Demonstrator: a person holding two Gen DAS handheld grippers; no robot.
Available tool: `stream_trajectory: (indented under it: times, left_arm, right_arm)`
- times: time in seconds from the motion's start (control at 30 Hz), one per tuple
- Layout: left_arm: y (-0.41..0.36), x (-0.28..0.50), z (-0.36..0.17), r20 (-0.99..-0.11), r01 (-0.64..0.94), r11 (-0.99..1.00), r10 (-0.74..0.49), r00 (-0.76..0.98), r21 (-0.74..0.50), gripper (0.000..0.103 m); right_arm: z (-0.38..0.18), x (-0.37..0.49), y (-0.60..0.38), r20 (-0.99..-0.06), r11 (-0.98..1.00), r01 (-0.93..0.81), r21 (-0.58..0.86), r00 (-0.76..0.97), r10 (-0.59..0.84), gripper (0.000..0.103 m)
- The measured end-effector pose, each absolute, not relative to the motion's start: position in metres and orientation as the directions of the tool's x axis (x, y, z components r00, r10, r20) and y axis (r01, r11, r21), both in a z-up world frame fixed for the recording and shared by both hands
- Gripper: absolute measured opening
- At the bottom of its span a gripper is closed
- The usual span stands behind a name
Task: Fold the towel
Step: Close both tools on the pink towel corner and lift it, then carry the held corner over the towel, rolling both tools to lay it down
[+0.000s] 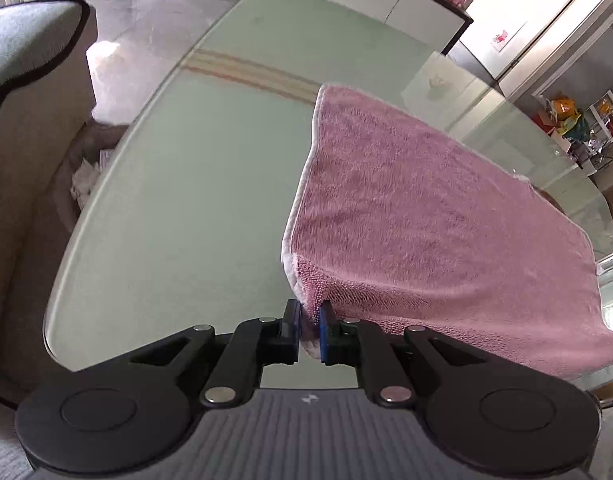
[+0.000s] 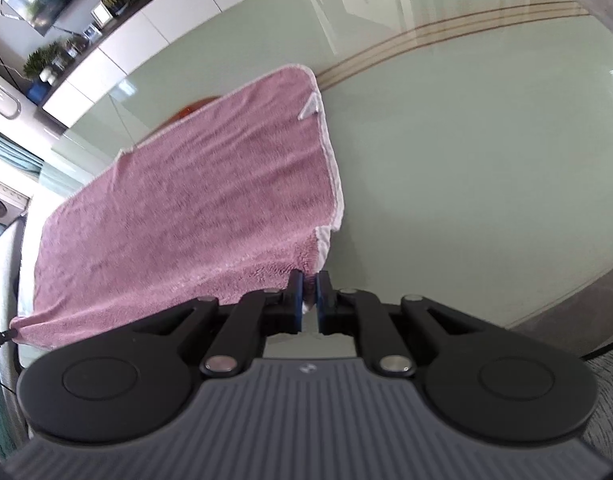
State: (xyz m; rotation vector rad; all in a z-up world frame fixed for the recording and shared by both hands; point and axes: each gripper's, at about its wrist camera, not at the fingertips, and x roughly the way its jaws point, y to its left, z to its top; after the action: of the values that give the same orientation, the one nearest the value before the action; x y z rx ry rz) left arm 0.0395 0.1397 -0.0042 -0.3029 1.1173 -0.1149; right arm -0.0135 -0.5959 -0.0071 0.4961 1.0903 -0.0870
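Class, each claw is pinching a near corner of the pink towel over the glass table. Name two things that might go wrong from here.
1. The left claw and right claw grip only thin corner tips of the towel; one might slip free.
2. Uneven lifting could skew the fold, and the far end might slide on the smooth table.

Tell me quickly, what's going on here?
Both tongs, left and right, shut on near corners of pink towel. Near edge lifted off glass table. Nothing in the way.

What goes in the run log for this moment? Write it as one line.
stage: fold under way | left tongs: shut on towel corner | right tongs: shut on other near corner | towel: far part on glass table
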Motion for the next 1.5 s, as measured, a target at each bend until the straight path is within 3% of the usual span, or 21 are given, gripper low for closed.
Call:
stream_trajectory:
  times: [0.53, 0.8, 1.1, 1.5]
  left_arm:
    - [0.131, 0.062, 0.016, -0.854, -0.018, 0.978, -0.173, 0.491, -0.208, 0.007]
    - [0.137, 0.081, 0.019, -0.851, -0.062, 0.963, -0.201, 0.486, -0.263, 0.007]
    - [0.153, 0.128, 0.011, -0.849, -0.181, 0.903, -0.277, 0.451, -0.391, 0.007]
    - [0.144, 0.201, -0.014, -0.875, -0.264, 0.879, -0.276, 0.398, -0.397, 0.007]
  right_arm:
    - [0.018, 0.022, -0.585, -0.859, 0.918, 0.303, 0.255, 0.506, 0.072, 0.005]
    - [0.022, 0.048, -0.586, -0.855, 0.905, 0.331, 0.269, 0.515, 0.066, 0.005]
    - [0.01, 0.084, -0.606, -0.842, 0.835, 0.4, 0.379, 0.522, 0.132, 0.006]
    - [-0.012, 0.154, -0.624, -0.842, 0.775, 0.457, 0.436, 0.511, 0.173, 0.006]
